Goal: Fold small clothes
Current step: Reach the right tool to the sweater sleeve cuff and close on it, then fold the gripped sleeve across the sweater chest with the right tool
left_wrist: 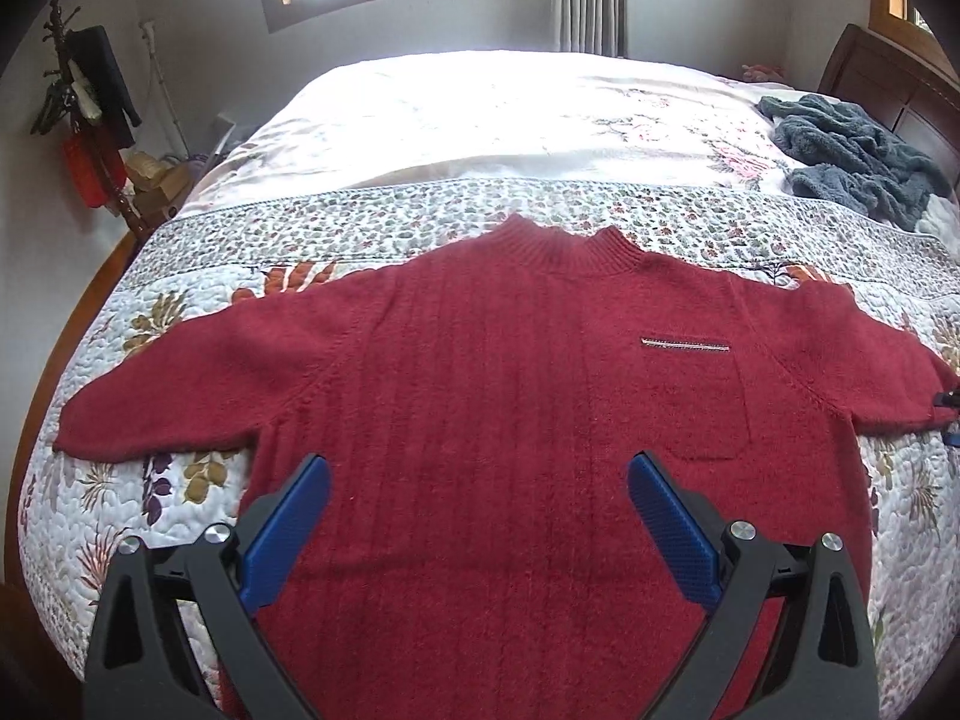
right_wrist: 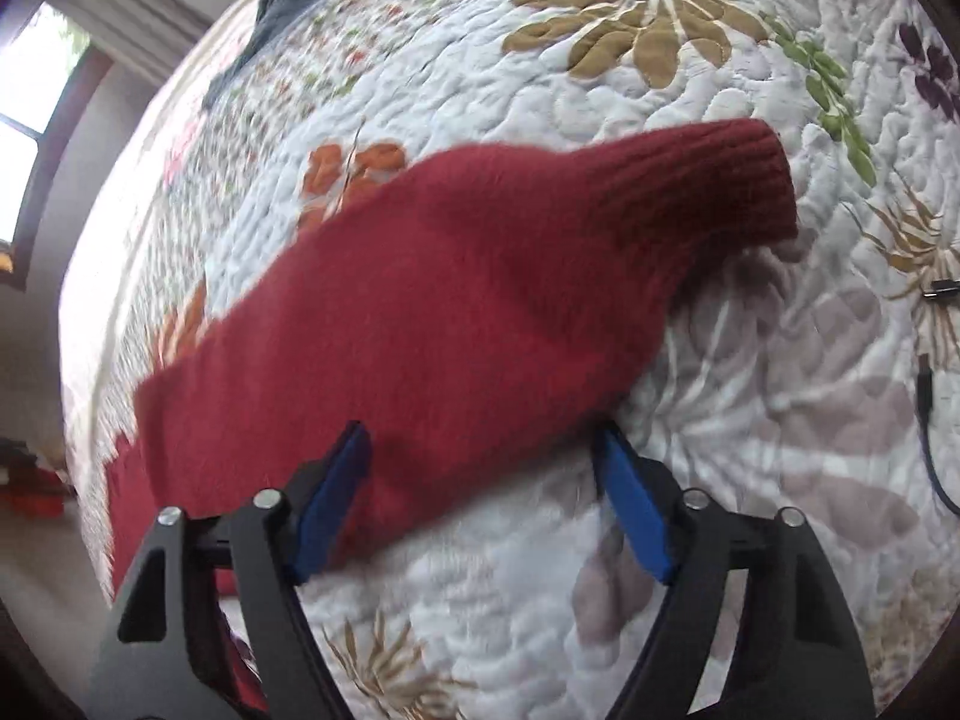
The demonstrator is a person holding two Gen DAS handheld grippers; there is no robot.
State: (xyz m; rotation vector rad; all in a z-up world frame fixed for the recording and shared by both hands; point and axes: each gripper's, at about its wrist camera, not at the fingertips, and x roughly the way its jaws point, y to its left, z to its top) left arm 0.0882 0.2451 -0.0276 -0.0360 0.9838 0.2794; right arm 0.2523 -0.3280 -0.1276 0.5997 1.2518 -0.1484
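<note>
On the quilt (left_wrist: 108,516), both spread grippers (left_wrist: 479,468) (right_wrist: 480,438) hover over the red sweater (left_wrist: 480,360).

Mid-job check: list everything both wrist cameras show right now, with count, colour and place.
sweater: one, dark red, spread flat on the quilt, sleeves out
sleeve cuff: one, ribbed red, lying ahead of the right gripper
quilt: one, white floral, covering the bed
fleece garment: one, grey-blue, bunched at far right by the headboard
cable: one, dark, on the quilt's right edge
coat rack: one, far left, hung with dark and red items
left gripper: open, over the sweater hem
right gripper: open, at the sleeve
</note>
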